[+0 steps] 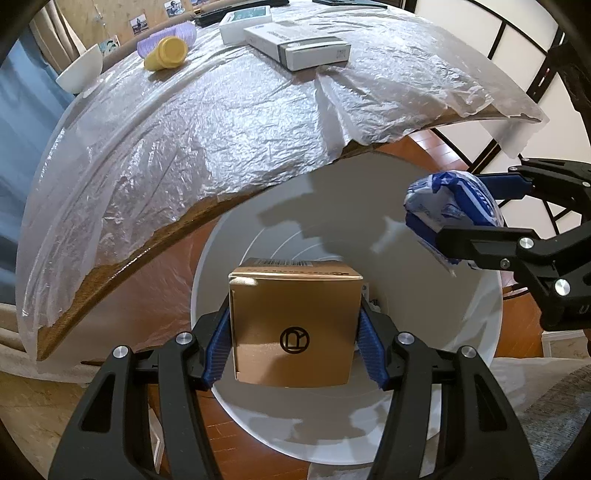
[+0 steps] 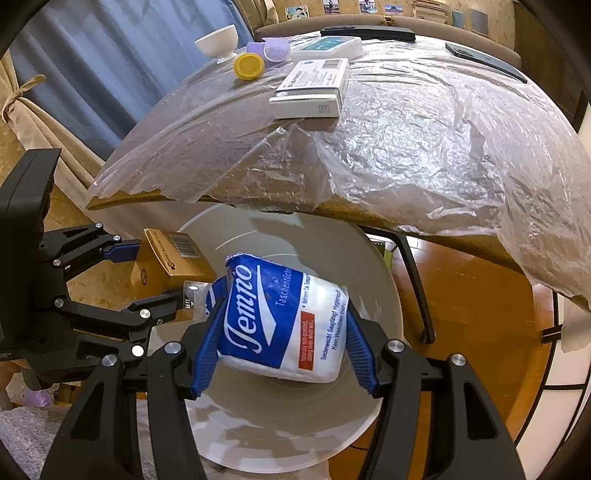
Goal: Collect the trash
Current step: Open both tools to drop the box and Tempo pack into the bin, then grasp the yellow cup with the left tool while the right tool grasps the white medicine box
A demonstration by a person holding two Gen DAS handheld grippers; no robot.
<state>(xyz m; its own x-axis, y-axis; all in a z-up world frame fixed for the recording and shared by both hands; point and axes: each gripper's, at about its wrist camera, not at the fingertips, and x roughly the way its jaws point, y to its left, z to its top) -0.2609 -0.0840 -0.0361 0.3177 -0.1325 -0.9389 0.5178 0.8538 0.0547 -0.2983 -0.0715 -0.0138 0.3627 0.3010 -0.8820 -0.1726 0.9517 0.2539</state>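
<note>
A crinkled clear plastic sheet [image 1: 207, 140] covers the tabletop [image 1: 110, 266]. On it lie two white boxes [image 1: 299, 44], a yellow cup [image 1: 166, 53] on its side, a lilac ribbed cup [image 1: 173, 35] and a white bowl [image 1: 81, 70].

We see a round wooden counter [image 1: 110, 280] draped in crinkled clear plastic sheeting [image 2: 424, 147], standing over a reddish-brown wood floor [image 2: 476, 295] with a dark metal leg [image 2: 415, 280] under its edge. Behind it, blue curtains [image 2: 110, 62] hang beside beige patterned drapes [image 2: 40, 125] tied back with a cord, and a brown sofa back [image 2: 332, 22] runs along a wall where small photos [image 1: 138, 25] are pinned in a row. On the other side we make out bright white panels with black frames [image 1: 498, 48], glowing with daylight, and a pale rug [image 1: 554, 398] on the floor below.
</note>
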